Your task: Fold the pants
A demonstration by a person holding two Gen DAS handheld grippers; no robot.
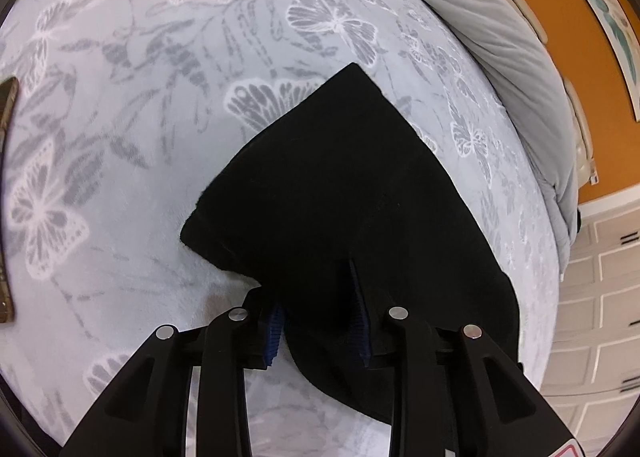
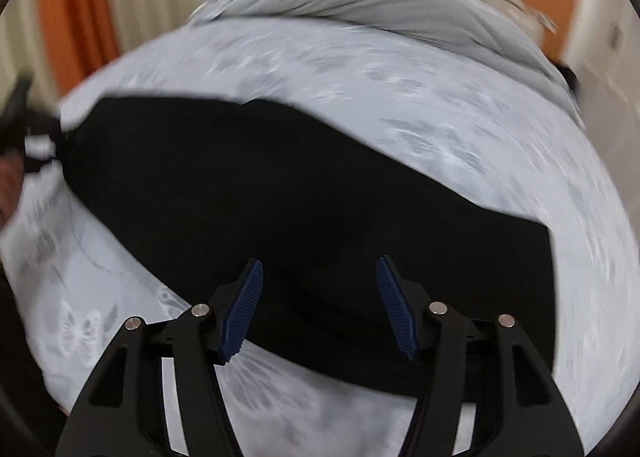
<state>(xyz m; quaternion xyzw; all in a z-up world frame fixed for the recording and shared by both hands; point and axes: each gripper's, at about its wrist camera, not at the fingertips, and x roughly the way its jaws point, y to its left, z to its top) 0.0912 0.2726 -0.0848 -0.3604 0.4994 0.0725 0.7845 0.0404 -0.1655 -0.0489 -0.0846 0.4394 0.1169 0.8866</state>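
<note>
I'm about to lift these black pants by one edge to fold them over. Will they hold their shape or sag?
Probably sag: the black pants drape limply and curl at the folded corner by the left claw, so they look soft. They seem light and thin. The plush butterfly blanket beneath may grip the cloth, so dragging could bunch it.

One pair of black pants is counted, lying on one bed under a single grey butterfly-print blanket. Two grippers are counted: one left gripper and one right gripper, each with two fingers and two blue pads. One plain grey duvet lies bundled at the bed's far edge. One framed picture hangs on the orange wall. One brown object sits at the left edge, unidentifiable.
</note>
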